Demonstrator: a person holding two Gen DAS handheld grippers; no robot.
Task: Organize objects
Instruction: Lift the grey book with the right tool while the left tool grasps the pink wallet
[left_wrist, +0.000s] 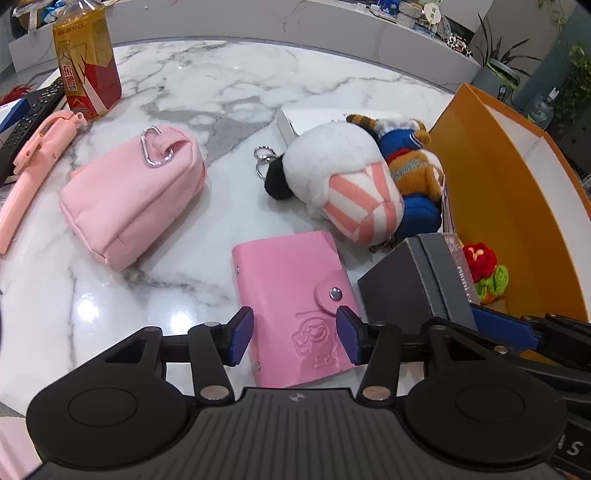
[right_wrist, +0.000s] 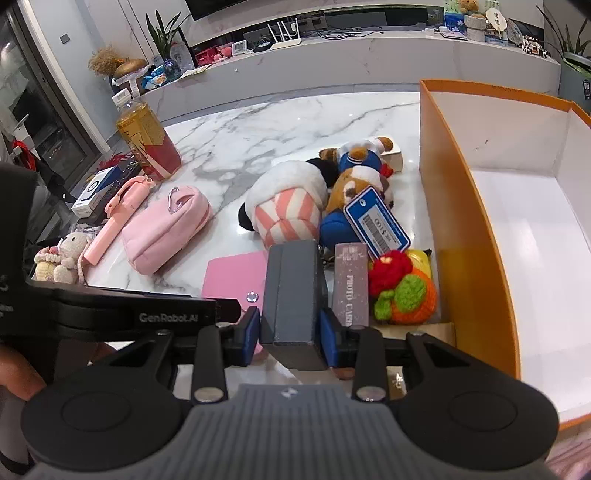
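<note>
A: Left wrist view first: how does the left hand-held gripper (left_wrist: 294, 334) stand?
B: Released, blue pads wide apart, straddling the near end of the pink card wallet (left_wrist: 295, 306) on the worktop (left_wrist: 258, 88); I cannot tell whether the pads touch it; its long axis runs toward 11 o'clock, snap tab at 3 o'clock.
A: Around it?
B: Pink pouch (left_wrist: 136, 195) at 10 o'clock; striped plush (left_wrist: 343, 184) at 1 o'clock, just beside the bear plush (left_wrist: 413, 166); grey box (left_wrist: 413, 280) at 3 o'clock, against the orange box (left_wrist: 517, 192).
A: Right wrist view?
B: The right hand-held gripper (right_wrist: 290, 334) is clenched on the grey box (right_wrist: 291, 295), pads on its two sides; long axis toward 12 o'clock; the wallet (right_wrist: 232, 277) lies at 10 o'clock, the crochet fruit (right_wrist: 402, 288) at 2 o'clock, the orange box (right_wrist: 465, 236) at 3 o'clock; the drink bottle (right_wrist: 147, 144) stands upright, well apart at 11 o'clock.
</note>
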